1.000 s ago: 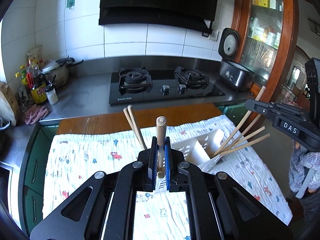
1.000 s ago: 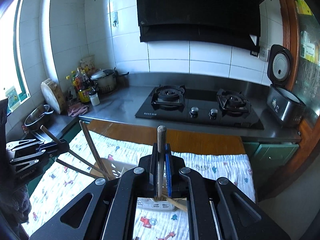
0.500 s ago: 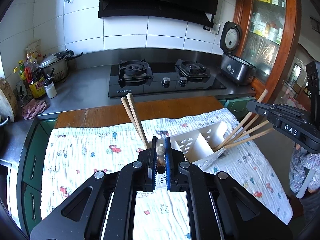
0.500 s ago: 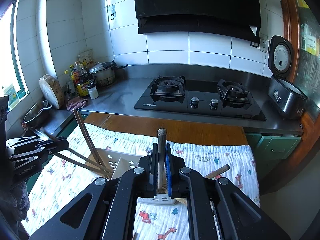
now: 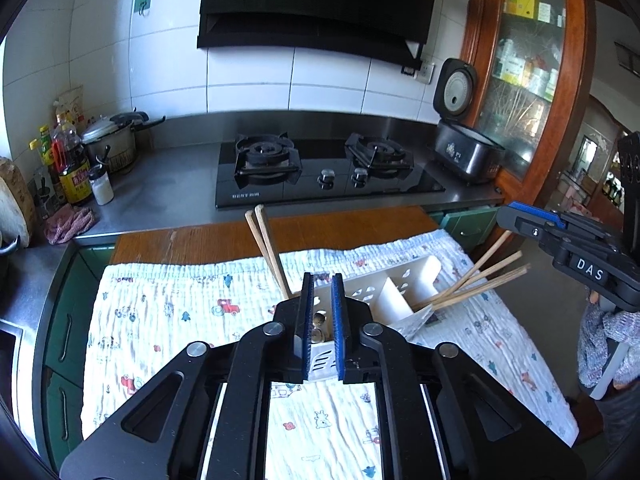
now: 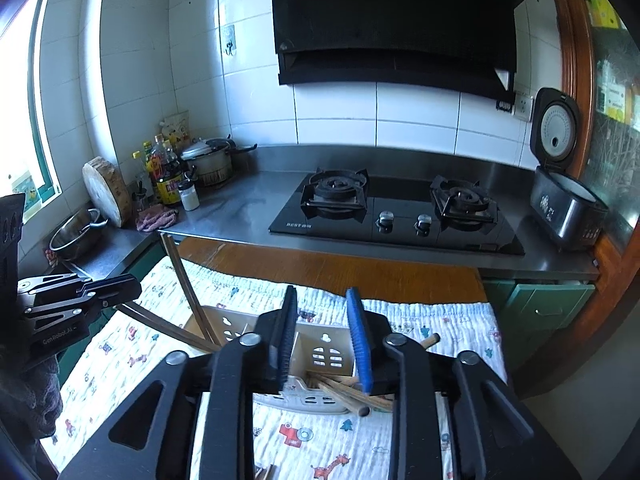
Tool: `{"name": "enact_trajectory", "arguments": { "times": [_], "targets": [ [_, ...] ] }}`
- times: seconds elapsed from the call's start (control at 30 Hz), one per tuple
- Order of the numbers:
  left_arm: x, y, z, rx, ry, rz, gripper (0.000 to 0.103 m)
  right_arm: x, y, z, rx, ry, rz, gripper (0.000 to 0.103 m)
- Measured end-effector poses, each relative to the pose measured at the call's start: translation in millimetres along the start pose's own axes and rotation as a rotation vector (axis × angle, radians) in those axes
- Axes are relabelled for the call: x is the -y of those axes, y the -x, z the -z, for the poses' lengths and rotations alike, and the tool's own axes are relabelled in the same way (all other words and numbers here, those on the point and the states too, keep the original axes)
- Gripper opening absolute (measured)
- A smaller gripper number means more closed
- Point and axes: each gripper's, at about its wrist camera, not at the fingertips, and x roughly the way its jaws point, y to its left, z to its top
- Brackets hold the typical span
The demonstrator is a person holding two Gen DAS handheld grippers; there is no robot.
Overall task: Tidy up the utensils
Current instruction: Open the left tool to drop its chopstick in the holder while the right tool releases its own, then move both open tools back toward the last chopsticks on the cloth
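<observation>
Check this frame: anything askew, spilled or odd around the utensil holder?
Mostly tidy. The white holder stands on the cloth with chopsticks splayed at steep angles out of its end compartments rather than upright. More chopsticks lie flat in the compartment below the right gripper, one tip poking over the rim. Nothing spilled or damaged.

White tiled wall (image 5: 248,92) behind a steel counter (image 5: 176,188), black range hood (image 5: 312,4) above, wooden cabinet (image 5: 524,92) right, daylit window (image 6: 20,128) left.

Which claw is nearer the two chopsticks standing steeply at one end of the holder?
Left. The left claw hangs right beside the standing chopsticks; the right claw is over the opposite end of the white holder.
</observation>
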Motion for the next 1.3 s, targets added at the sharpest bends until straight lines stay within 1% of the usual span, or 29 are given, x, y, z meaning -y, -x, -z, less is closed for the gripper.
{"name": "enact_trajectory", "arguments": {
  "times": [0.03, 0.07, 0.1, 0.13, 0.17, 0.2, 0.23, 0.27, 0.3, 0.33, 0.4, 0.47, 0.57, 0.73, 0.8, 0.93, 1.1, 1.2, 1.3],
  "targets": [
    [1, 5, 0, 0.009, 0.0, 0.0, 0.015, 0, 5, 0, 0.009, -0.001, 0.001, 0.033],
    [2, 10, 1, 0.019, 0.0, 0.0, 0.019, 0, 10, 1, 0.017, -0.002, 0.002, 0.034],
    [3, 15, 3, 0.027, -0.001, 0.0, 0.021, -1, 15, 2, 0.025, -0.002, 0.002, 0.039],
    [3, 20, 4, 0.033, -0.001, 0.001, 0.022, -1, 21, 3, 0.034, -0.002, 0.005, 0.041],
    [4, 25, 7, 0.039, 0.001, 0.004, 0.025, -2, 27, 5, 0.041, 0.0, 0.007, 0.043],
    [4, 30, 10, 0.044, 0.004, 0.004, 0.033, -3, 32, 8, 0.044, 0.0, 0.009, 0.045],
    [5, 36, 12, 0.053, 0.005, 0.002, 0.037, -4, 38, 11, 0.048, -0.003, 0.01, 0.047],
    [5, 41, 15, 0.06, 0.004, 0.002, 0.04, -5, 44, 14, 0.053, -0.005, 0.004, 0.049],
    [7, 46, 19, 0.065, 0.002, 0.004, 0.04, -6, 49, 17, 0.054, -0.004, 0.003, 0.052],
    [7, 50, 23, 0.068, 0.003, 0.007, 0.041, -7, 55, 21, 0.057, -0.002, 0.005, 0.054],
    [9, 60, 33, 0.073, 0.008, 0.008, 0.052, -11, 65, 31, 0.061, 0.003, 0.006, 0.057],
    [10, 69, 43, 0.081, 0.004, -0.004, 0.057, -16, 74, 44, 0.06, 0.012, 0.009, 0.062],
    [13, 79, 61, 0.085, -0.003, -0.023, 0.063, -25, 84, 65, 0.053, 0.038, 0.01, 0.065],
    [14, 93, 96, 0.084, 0.011, -0.022, 0.068, -40, 97, 109, 0.023, 0.059, -0.01, 0.073],
    [16, 95, 110, 0.079, 0.008, -0.038, 0.071, -47, 98, 127, 0.01, 0.07, -0.012, 0.073],
    [18, 99, 138, 0.066, 0.012, -0.047, 0.073, -62, 99, 168, -0.014, 0.106, 0.018, 0.074],
    [19, 98, 170, 0.031, 0.015, -0.068, 0.075, -72, 95, 214, -0.066, 0.1, 0.027, 0.074],
    [13, 98, 185, 0.018, 0.036, -0.075, 0.076, -77, 93, 238, -0.086, 0.097, 0.044, 0.074],
    [7, 98, 198, 0.008, 0.059, -0.092, 0.076, -84, 86, 263, -0.131, 0.083, 0.037, 0.074]
  ]
}}
